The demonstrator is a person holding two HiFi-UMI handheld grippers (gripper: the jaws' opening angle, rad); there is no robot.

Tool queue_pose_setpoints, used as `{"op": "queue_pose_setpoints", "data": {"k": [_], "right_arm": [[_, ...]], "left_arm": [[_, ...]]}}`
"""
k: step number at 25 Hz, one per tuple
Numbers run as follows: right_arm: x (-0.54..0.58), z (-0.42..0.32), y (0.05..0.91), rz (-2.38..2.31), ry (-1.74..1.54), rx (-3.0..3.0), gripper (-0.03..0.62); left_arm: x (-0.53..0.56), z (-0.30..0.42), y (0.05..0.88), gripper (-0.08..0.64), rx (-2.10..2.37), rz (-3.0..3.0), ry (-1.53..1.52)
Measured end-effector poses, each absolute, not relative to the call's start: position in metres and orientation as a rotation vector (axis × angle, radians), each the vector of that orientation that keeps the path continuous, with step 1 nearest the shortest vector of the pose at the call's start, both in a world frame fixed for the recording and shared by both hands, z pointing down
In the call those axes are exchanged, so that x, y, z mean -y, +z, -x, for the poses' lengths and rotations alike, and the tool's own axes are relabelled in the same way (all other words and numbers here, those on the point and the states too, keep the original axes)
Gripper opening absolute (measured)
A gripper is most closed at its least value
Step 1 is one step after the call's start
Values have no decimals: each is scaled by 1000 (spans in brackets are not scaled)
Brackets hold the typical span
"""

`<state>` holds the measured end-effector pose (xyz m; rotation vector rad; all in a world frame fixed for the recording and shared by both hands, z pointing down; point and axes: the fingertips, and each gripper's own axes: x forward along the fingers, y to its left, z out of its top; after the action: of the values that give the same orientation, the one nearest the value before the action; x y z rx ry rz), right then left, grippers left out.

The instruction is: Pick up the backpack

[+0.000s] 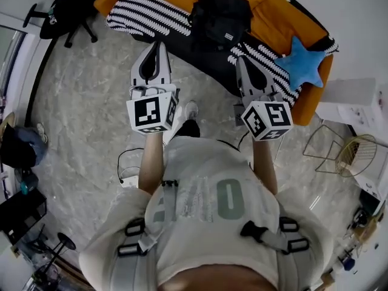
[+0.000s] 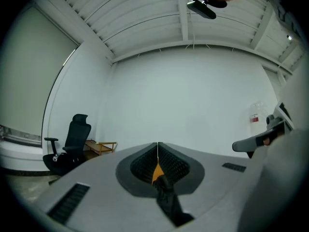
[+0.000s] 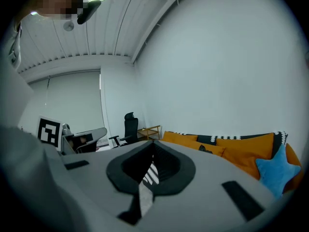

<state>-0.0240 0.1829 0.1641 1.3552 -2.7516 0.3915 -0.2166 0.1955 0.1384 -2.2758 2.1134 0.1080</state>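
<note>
A black backpack point(image 1: 219, 17) rests on the orange sofa point(image 1: 276, 26), on its seat against the back cushions. My left gripper point(image 1: 159, 43) is held out level over the floor, short of the sofa's front edge and left of the backpack; its jaws are shut with nothing in them. My right gripper point(image 1: 241, 59) reaches the sofa's front edge just below and right of the backpack, also shut and empty. In the left gripper view my left gripper point(image 2: 157, 145) shows closed jaws before a white wall. In the right gripper view my right gripper point(image 3: 153, 142) points along the sofa point(image 3: 231, 151).
Black-and-white striped blankets point(image 1: 145, 11) lie over the sofa seat. A blue star cushion point(image 1: 301, 63) sits at its right end. A black office chair point(image 1: 66, 14) stands at the far left, a wire side table point(image 1: 342, 150) at the right. Cables lie on the marble floor point(image 1: 85, 120).
</note>
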Motion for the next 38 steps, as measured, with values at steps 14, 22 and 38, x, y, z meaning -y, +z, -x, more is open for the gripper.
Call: {"op": "queue_pose_setpoints", "data": {"k": [14,22,38], "right_arm": [[-95,8,177,-1472,443,2726,51],[-59,-37,158,-1534,439,2771,113],[0,-110,193,-1589,706,2743,365]], "left_arm": [[-109,190,155,21,-2070,2404,80],[-70,150,131,22,-1992,2459,169],[-15,121,167,333,-2058,2589,209]]}}
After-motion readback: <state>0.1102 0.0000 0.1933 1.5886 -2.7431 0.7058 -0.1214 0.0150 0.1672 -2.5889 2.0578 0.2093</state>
